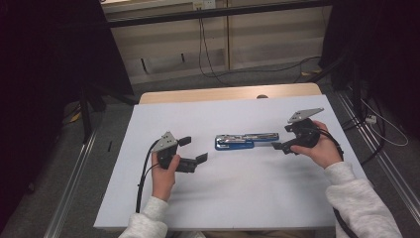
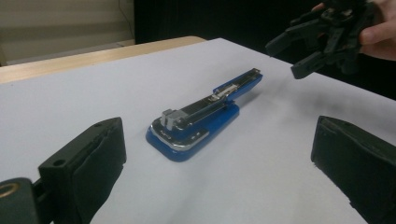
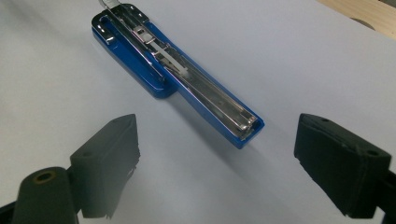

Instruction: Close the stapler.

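Note:
A blue stapler [image 1: 245, 141] lies flat in the middle of the white table top, its metal staple channel facing up. My left gripper [image 1: 193, 149] is open just left of it, held in a hand, with nothing between the jaws. The right gripper [image 1: 282, 137] is open at the stapler's right end, close to its tip but apart from it. The left gripper view looks along the stapler [image 2: 201, 116] between my wide jaws, with the right gripper [image 2: 287, 59] beyond. In the right gripper view the stapler [image 3: 187, 79] has its narrow blue tip nearest my open jaws.
The white sheet [image 1: 223, 198] covers a wooden table whose far edge [image 1: 228, 92] shows behind it. Cables [image 1: 205, 54] run over the grey floor past the table. Dark curtains hang at both sides, and metal rails [image 1: 69, 188] flank the table.

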{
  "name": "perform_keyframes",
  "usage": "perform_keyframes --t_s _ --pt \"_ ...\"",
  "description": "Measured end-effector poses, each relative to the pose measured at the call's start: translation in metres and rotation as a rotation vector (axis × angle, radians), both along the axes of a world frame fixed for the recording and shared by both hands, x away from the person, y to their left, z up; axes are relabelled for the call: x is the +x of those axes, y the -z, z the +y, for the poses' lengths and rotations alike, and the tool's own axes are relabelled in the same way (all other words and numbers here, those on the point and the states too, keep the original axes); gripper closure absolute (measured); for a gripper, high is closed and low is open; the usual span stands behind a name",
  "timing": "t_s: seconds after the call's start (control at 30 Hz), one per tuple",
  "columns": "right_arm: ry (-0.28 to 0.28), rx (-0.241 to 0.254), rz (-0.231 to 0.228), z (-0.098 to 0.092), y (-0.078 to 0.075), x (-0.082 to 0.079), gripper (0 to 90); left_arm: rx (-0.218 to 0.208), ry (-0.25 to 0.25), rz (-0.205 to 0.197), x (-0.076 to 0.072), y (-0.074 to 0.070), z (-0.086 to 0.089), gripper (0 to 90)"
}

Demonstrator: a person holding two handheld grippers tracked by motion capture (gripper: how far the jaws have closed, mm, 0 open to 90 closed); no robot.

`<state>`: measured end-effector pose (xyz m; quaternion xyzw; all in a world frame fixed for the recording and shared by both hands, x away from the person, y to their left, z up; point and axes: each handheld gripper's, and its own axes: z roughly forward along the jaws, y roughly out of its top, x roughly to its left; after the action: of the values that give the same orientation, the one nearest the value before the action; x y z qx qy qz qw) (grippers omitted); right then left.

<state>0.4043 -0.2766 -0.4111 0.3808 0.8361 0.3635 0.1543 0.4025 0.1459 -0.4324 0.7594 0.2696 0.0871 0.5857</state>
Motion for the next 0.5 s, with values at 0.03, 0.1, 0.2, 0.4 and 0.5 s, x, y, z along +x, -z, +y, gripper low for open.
perform_keyframes --t_s 0.03,0.1,0.2,0.4,0.5 --pt "0.000 0.000 0.000 0.000 0.000 0.000 14.4 0.000 0.000 0.000 0.000 0.000 0.000 3.1" --pt "0.019 -0.006 0.000 -0.004 0.002 -0.003 15.0 -0.008 -0.002 0.019 0.007 0.002 -0.005 3.1" --pt "0.026 -0.005 0.006 -0.008 0.005 -0.005 16.2 0.013 0.008 0.043 0.013 0.004 -0.010 3.2" --pt "0.041 0.012 -0.002 -0.012 0.008 -0.006 23.6 -0.006 -0.018 0.066 0.024 0.007 -0.019 3.4" --pt "0.048 0.014 -0.010 -0.014 0.008 -0.006 26.7 0.040 -0.029 0.068 0.027 0.009 -0.024 3.8"
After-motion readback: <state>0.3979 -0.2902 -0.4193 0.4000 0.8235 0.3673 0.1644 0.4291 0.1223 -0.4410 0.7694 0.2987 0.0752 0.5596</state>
